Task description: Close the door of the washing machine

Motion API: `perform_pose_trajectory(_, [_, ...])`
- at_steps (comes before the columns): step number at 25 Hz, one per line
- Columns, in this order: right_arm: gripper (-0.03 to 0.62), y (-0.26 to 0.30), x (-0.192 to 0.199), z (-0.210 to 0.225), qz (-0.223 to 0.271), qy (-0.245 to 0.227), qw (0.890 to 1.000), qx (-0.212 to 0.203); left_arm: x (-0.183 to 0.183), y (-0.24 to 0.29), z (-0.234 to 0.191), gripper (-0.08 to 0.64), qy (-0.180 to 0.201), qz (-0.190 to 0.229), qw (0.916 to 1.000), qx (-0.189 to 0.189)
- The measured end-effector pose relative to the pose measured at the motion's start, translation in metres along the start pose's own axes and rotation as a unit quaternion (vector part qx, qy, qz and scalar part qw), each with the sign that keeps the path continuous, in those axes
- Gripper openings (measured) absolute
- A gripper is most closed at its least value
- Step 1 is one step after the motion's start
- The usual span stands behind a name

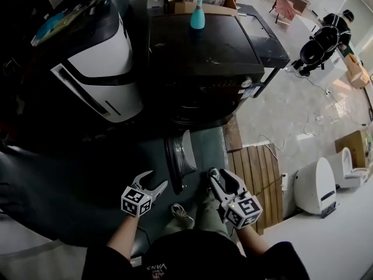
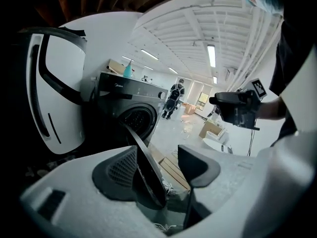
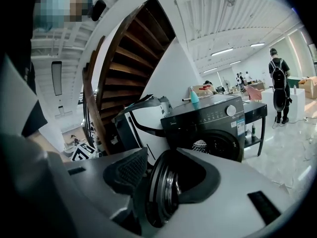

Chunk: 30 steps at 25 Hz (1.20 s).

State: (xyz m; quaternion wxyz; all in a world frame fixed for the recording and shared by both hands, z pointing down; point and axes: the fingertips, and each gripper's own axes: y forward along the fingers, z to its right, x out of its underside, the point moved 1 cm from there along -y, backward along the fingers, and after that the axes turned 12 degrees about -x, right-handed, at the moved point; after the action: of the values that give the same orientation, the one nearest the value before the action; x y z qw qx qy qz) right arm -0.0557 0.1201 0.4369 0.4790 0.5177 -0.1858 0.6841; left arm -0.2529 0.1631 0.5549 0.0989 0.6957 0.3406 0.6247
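A dark front-loading washing machine [image 1: 201, 57] stands ahead of me, with its round door [image 1: 178, 155] swung out towards me and seen edge-on. My left gripper [image 1: 154, 179] hangs just left of the door's free edge, my right gripper [image 1: 220, 174] just right of it. In the left gripper view the open jaws [image 2: 161, 165] frame the door's thin rim [image 2: 146, 172], and the drum opening [image 2: 136, 120] lies beyond. In the right gripper view the jaws [image 3: 163, 175] also stand apart, showing the door's glass bowl [image 3: 166, 190] ahead. Neither pair of pads presses on the door.
A tall white-and-black appliance [image 1: 99, 57] stands left of the washer. A teal bottle [image 1: 197, 15] sits on the washer's top. A wooden slatted mat [image 1: 256, 174] and a white unit [image 1: 315, 185] lie to the right. A wooden staircase [image 3: 129, 68] rises behind; a person [image 3: 277, 78] stands far off.
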Motion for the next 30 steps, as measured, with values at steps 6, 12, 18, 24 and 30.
perform_pose_trajectory(6, [0.161,0.000,0.008,0.040,-0.019,0.010,1.000,-0.002,0.004,0.051,0.004,0.261,-0.016,-0.032,0.9993,-0.004])
perform_pose_trajectory(12, [0.160,0.002,0.014,0.068,-0.044,0.024,0.999,-0.013,0.009,0.084,0.000,0.288,-0.048,-0.066,0.9963,-0.024])
perform_pose_trajectory(18, [0.158,0.000,0.013,0.098,-0.044,0.030,0.999,-0.007,0.011,0.110,-0.004,0.311,-0.071,-0.087,0.9924,-0.049])
perform_pose_trajectory(24, [0.158,-0.011,0.020,0.120,-0.026,0.063,0.997,0.024,0.009,0.118,-0.002,0.323,-0.098,-0.089,0.9896,-0.055])
perform_pose_trajectory(30, [0.156,-0.021,0.037,0.133,-0.020,0.088,0.995,0.049,0.005,0.130,0.014,0.324,-0.098,-0.103,0.9889,-0.041])
